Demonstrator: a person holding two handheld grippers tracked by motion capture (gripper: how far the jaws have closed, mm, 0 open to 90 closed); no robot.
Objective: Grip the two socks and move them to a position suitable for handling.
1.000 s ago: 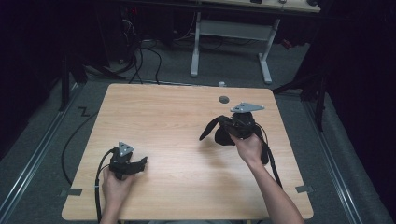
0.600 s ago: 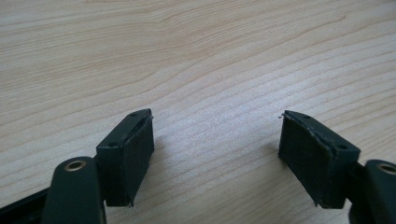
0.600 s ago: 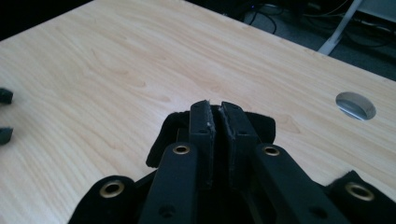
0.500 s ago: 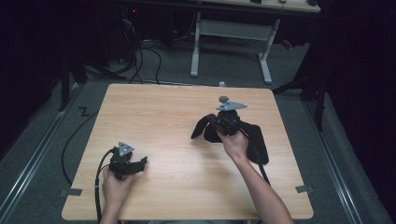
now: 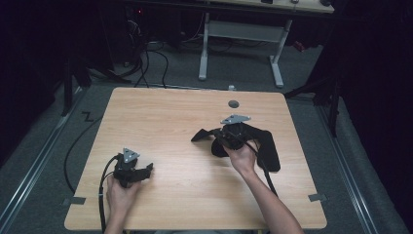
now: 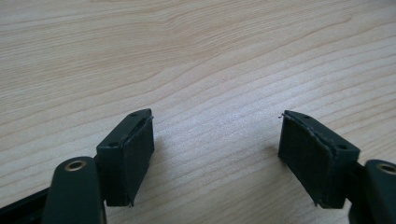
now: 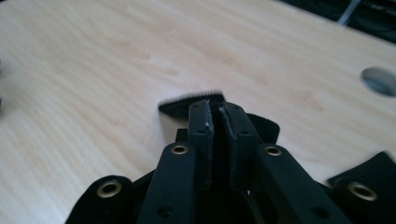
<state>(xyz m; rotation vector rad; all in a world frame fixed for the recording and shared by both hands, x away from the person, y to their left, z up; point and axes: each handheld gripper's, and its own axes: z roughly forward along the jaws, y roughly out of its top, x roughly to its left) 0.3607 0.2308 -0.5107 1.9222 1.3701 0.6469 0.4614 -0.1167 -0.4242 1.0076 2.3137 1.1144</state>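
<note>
A floppy black fabric piece [image 5: 270,153] lies partly on the wooden table [image 5: 160,117] at centre right, one end lifted to the left. My right gripper [image 5: 214,138] is shut on that lifted end. In the right gripper view the pads [image 7: 201,122] sit almost together on the thin fabric, and its serrated edge [image 7: 191,102] sticks out past the tips [image 7: 217,109]. These jaws have just been opening slightly, with the fabric still between them. My left gripper [image 5: 146,170] rests low at the front left, open [image 6: 217,140], with bare wood between its jaws.
A round grey hole [image 5: 234,104] is set in the tabletop near the far edge, seen too in the right gripper view [image 7: 379,80]. Cables trail off the front left. Desk legs [image 5: 204,53] stand on the floor behind the table.
The right hand has come down and to the left with the fabric, which now drapes onto the table. The left hand has stayed put.
</note>
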